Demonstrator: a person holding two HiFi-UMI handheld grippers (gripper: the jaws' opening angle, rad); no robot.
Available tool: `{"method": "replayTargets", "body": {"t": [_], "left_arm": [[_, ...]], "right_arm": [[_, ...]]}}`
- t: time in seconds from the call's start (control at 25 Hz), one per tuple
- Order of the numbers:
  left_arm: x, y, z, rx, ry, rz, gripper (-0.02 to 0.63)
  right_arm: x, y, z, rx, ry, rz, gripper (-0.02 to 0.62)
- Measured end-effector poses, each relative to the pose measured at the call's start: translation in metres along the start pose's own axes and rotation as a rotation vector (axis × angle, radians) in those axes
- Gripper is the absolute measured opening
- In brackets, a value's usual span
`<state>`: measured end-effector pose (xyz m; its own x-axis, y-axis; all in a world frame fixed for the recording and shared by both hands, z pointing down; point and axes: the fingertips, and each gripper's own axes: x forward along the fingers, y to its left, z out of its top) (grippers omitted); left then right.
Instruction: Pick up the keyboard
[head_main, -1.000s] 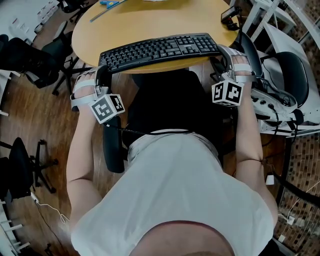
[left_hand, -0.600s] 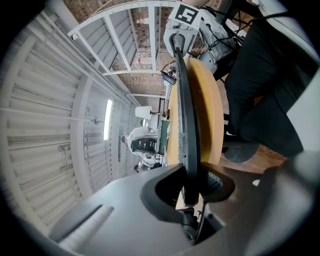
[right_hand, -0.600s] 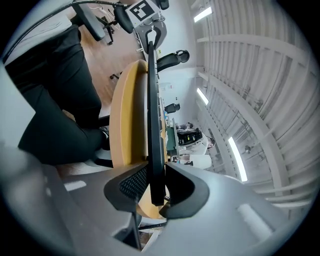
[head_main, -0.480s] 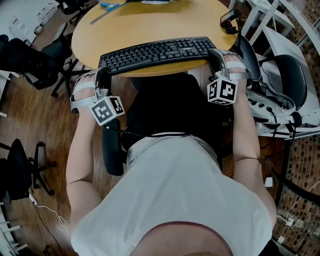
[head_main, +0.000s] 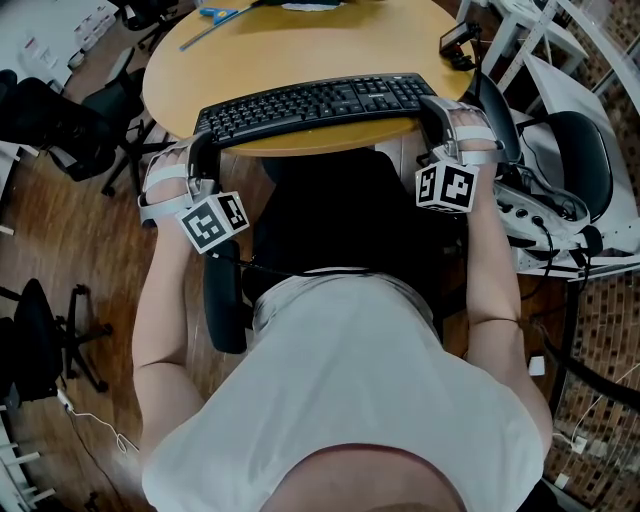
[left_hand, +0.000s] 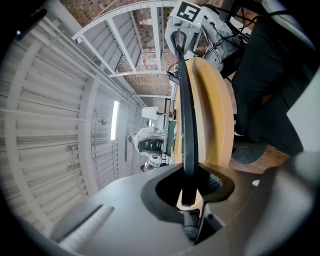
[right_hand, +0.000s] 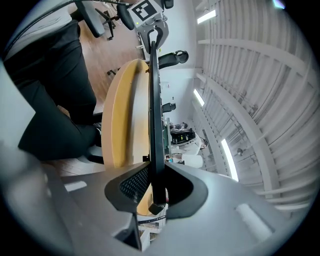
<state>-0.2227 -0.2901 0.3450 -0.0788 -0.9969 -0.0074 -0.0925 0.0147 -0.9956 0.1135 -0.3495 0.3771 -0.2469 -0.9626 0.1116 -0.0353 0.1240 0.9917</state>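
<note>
1. The keyboard (head_main: 315, 103) is black, keys and frame alike; the round table (head_main: 300, 45) is honey-yellow.
2. The left gripper (head_main: 203, 142) and right gripper (head_main: 432, 104) have pale grey bodies and black jaws, and each cube is patterned with black-and-white square markers.
3. The person's shirt (head_main: 350, 390) is white, the trousers (head_main: 350, 215) black.
4. The floor (head_main: 60, 240) is brown wood planking, and the office chairs (head_main: 60, 120) are black.

Keyboard (head_main: 315, 103) between left claw (head_main: 201, 148), right claw (head_main: 436, 108)

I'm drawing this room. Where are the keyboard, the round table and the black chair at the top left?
keyboard (head_main: 315, 102), head view, middle keys.
table (head_main: 300, 45), head view, bare wooden top.
black chair (head_main: 55, 120), head view, padded part.
</note>
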Motion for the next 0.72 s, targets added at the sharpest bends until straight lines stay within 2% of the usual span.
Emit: {"method": "replayTargets", "body": {"t": [0.44,0.72], "left_arm": [[-0.003,0.059,0.009,-0.03,0.002,0.166,0.393],[-0.008,0.081,0.01,-0.038,-0.001,0.215,0.396]], "right_arm": [[-0.023,-0.071,0.0,-0.014,0.029,-0.174,0.084],[-0.029,-0.087,0.002,-0.013,0.027,-0.213,0.084]]}}
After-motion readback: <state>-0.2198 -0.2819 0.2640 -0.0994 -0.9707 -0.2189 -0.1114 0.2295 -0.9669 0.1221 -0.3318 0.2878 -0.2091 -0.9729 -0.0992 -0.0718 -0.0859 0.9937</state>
